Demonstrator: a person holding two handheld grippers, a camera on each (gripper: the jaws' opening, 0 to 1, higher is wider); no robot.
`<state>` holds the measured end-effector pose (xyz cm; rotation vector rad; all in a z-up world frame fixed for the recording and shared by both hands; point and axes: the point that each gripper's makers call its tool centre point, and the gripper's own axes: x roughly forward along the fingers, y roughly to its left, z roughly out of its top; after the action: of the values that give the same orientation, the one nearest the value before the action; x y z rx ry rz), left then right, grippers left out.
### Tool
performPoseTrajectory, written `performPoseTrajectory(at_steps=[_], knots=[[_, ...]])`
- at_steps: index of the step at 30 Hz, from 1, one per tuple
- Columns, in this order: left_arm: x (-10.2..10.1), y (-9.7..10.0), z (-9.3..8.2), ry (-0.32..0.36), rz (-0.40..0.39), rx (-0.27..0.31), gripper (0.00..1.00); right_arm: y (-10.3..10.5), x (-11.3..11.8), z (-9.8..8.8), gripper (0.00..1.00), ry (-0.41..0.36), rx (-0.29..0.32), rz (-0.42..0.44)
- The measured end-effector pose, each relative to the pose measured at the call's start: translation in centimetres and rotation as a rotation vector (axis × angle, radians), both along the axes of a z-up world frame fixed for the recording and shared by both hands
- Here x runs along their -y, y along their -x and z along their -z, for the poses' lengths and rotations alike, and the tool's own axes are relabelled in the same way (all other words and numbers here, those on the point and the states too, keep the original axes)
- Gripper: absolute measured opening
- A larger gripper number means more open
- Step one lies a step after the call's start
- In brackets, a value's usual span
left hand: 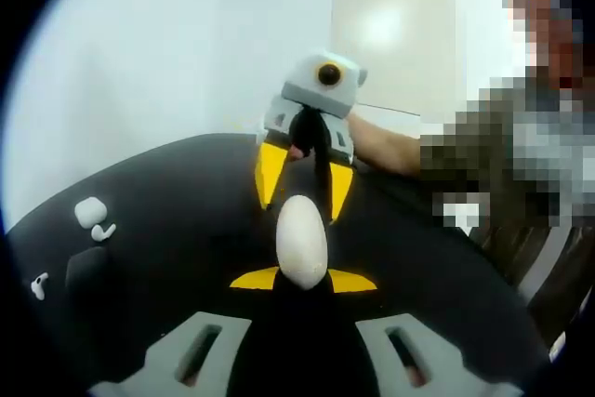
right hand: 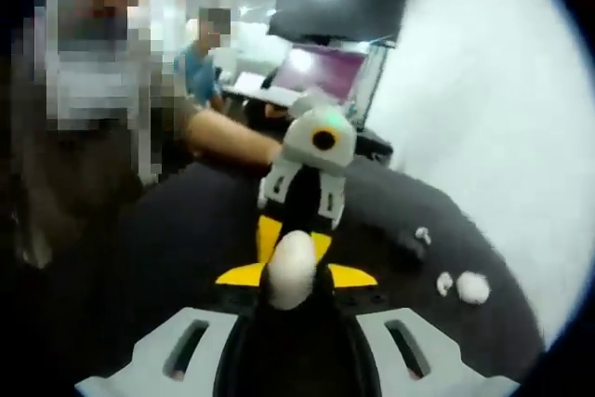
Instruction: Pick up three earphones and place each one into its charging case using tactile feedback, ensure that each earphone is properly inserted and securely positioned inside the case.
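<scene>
A white oval charging case [left hand: 302, 241] stands upright between the yellow tips of my left gripper [left hand: 303, 280], which is shut on it. My right gripper [left hand: 304, 183] faces it from the far side, its yellow fingers [left hand: 270, 174] flanking the top of the case. In the right gripper view the same white case [right hand: 293, 271] sits between my right gripper's [right hand: 296, 275] own tips, which press on it, with the left gripper [right hand: 296, 239] just behind. Loose on the black mat lie a white case [left hand: 90, 213], an earphone [left hand: 104, 231] and another earphone [left hand: 39, 285].
The black mat [left hand: 186, 211] covers a white table. In the right gripper view, white pieces [right hand: 474, 287] [right hand: 444, 281] [right hand: 423, 234] and a dark case [right hand: 409, 250] lie to the right. A person's arm [left hand: 390, 146] reaches in; a monitor [right hand: 344, 2] and another person stand behind.
</scene>
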<state>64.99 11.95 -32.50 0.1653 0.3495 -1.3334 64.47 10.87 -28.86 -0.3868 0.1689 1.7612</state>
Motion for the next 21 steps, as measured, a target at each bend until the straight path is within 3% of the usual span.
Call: performPoseTrajectory(at_steps=[1,4,8,13,21], knots=[[0.0,0.0,0.0,0.0,0.0,0.001,0.15,-0.1,0.0,0.1,0.32,0.003,-0.012,0.0],[-0.1,0.0,0.0,0.0,0.0,0.001,0.15,-0.7,-0.2,0.8,0.29,0.022,0.035,0.014],[-0.1,0.1,0.0,-0.001,0.001,0.004,0.15,0.4,-0.6,1.2,0.29,0.028,0.021,-0.026],[-0.1,0.2,0.0,-0.002,0.003,0.008,0.15,-0.1,-0.7,1.4,0.23,0.035,0.037,-0.006],[-0.1,0.2,0.0,-0.003,0.005,0.01,0.15,-0.1,-0.9,1.7,0.24,0.045,0.028,-0.005]])
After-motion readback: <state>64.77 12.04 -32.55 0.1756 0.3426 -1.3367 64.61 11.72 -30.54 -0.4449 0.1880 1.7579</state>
